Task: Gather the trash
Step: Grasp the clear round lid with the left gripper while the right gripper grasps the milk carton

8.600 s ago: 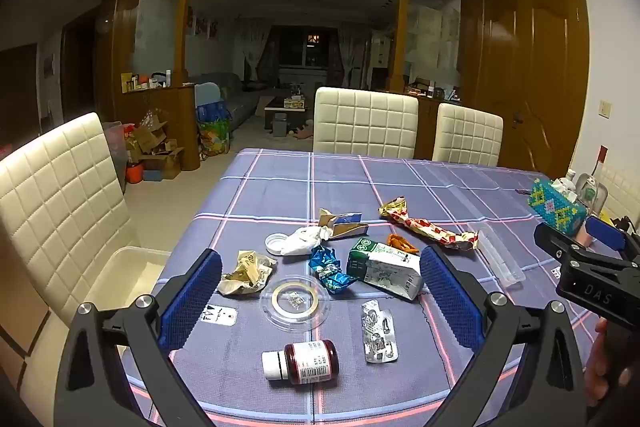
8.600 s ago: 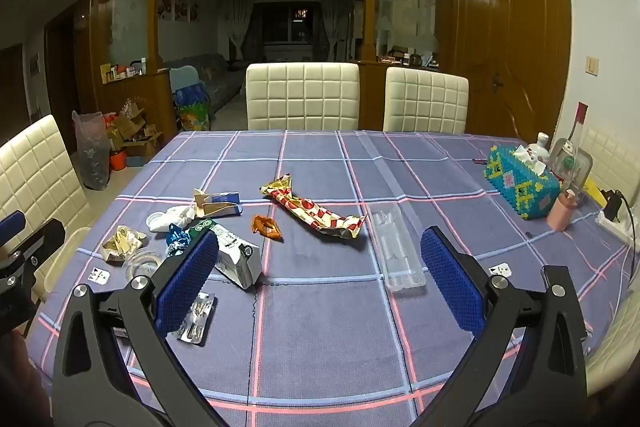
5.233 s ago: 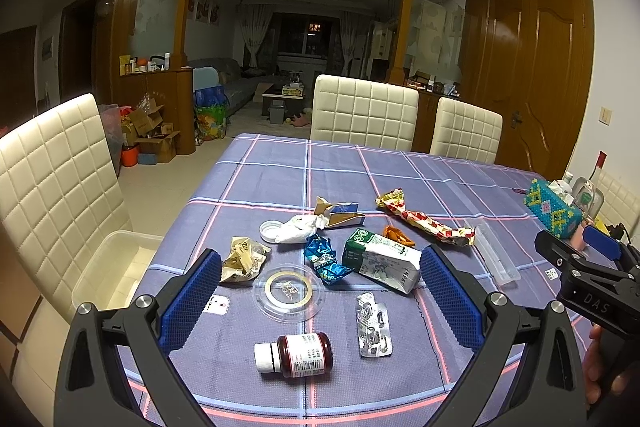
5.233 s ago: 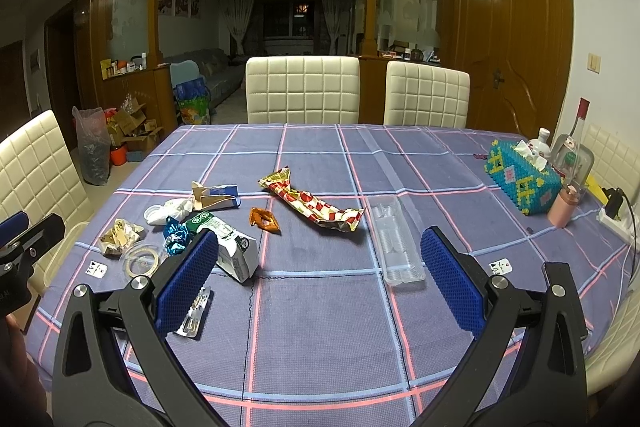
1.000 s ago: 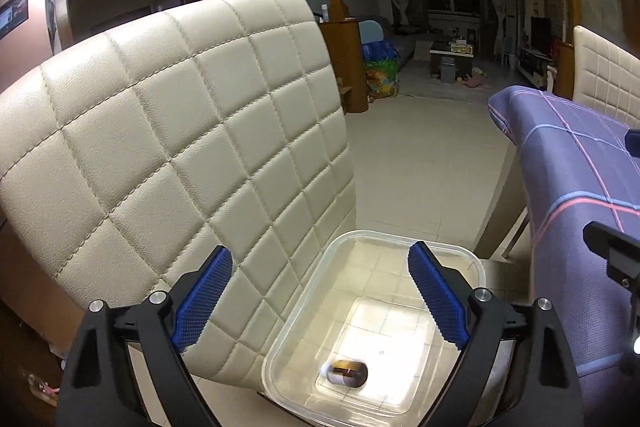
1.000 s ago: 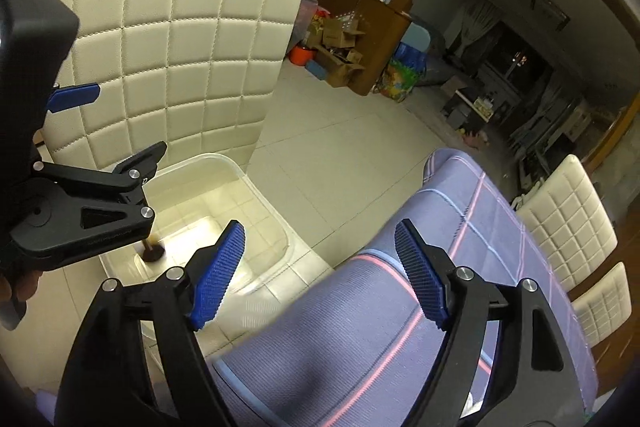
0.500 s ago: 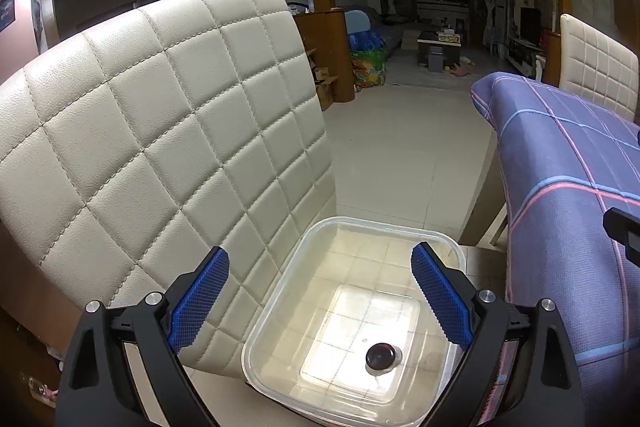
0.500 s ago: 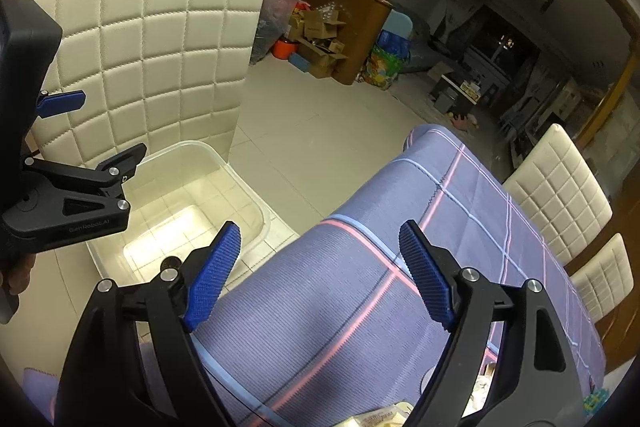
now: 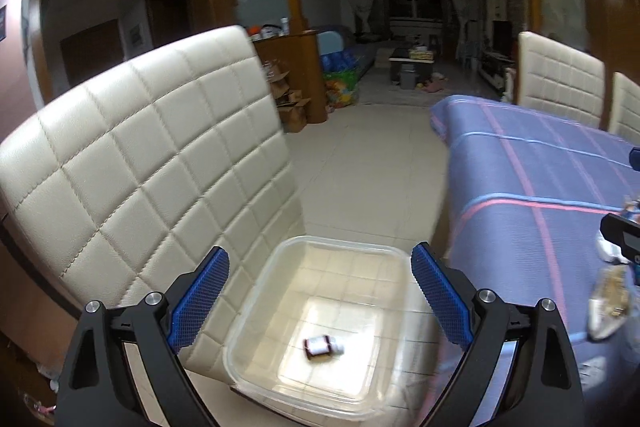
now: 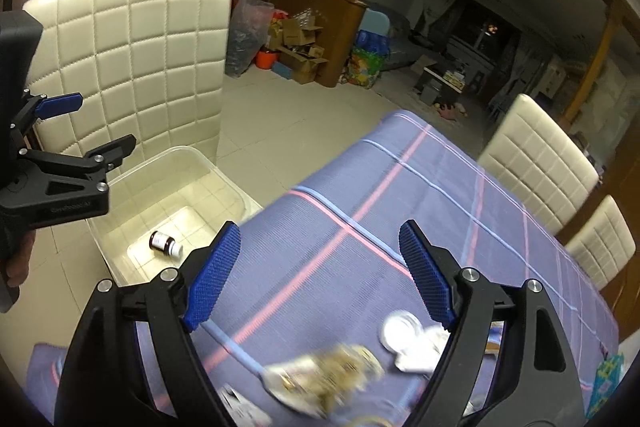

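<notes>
A clear plastic bin [image 9: 340,247] stands on the seat of a cream quilted chair [image 9: 140,163]. In it a small brown medicine bottle [image 9: 322,345] with a white label lies on its side. My left gripper [image 9: 316,263] hangs open and empty above the bin. My right gripper [image 10: 320,235] is open and empty over the left end of the purple checked tablecloth [image 10: 400,195]. Just below it lie a crumpled gold wrapper [image 10: 332,375], a white cap [image 10: 400,331] and a white paper wad [image 10: 424,349]. In the right wrist view the bin [image 10: 176,157], the bottle [image 10: 164,243] and the left gripper [image 10: 96,125] show at left.
The table edge [image 9: 452,227] runs close beside the bin. Two more cream chairs [image 10: 536,147] stand at the table's far side. Cardboard boxes and bags [image 10: 296,43] sit by a wooden counter across the tiled floor. A hand [image 10: 18,263] holds the left gripper.
The bottle has come to rest on its side in the bin. Both views have swung right toward the table. The right gripper now hangs over the cloth, with the trash in view.
</notes>
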A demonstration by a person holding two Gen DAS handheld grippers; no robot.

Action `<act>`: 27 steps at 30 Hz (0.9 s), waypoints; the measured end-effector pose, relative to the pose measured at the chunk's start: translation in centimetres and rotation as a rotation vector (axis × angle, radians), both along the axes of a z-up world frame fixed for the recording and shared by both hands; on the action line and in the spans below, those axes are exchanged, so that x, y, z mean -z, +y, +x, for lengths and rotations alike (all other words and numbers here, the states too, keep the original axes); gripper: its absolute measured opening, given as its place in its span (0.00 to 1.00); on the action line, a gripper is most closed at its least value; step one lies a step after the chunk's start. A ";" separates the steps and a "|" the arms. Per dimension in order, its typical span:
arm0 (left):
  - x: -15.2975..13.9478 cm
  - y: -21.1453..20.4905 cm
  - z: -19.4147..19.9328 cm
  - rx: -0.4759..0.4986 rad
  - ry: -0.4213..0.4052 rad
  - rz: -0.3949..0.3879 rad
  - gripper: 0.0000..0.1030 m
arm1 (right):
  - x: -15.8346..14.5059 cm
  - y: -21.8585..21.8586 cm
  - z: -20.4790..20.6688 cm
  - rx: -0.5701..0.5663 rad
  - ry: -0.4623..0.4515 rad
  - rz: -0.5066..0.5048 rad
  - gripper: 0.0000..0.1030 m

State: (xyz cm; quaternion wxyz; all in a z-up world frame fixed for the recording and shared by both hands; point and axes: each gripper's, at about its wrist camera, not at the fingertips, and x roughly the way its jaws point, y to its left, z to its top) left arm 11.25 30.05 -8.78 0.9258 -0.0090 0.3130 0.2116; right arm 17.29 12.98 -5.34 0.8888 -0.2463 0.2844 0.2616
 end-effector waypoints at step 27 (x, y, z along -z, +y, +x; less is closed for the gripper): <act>3.5 -27.5 0.9 0.527 0.200 -0.105 0.88 | 4.2 -25.6 -0.9 0.318 0.101 0.077 0.79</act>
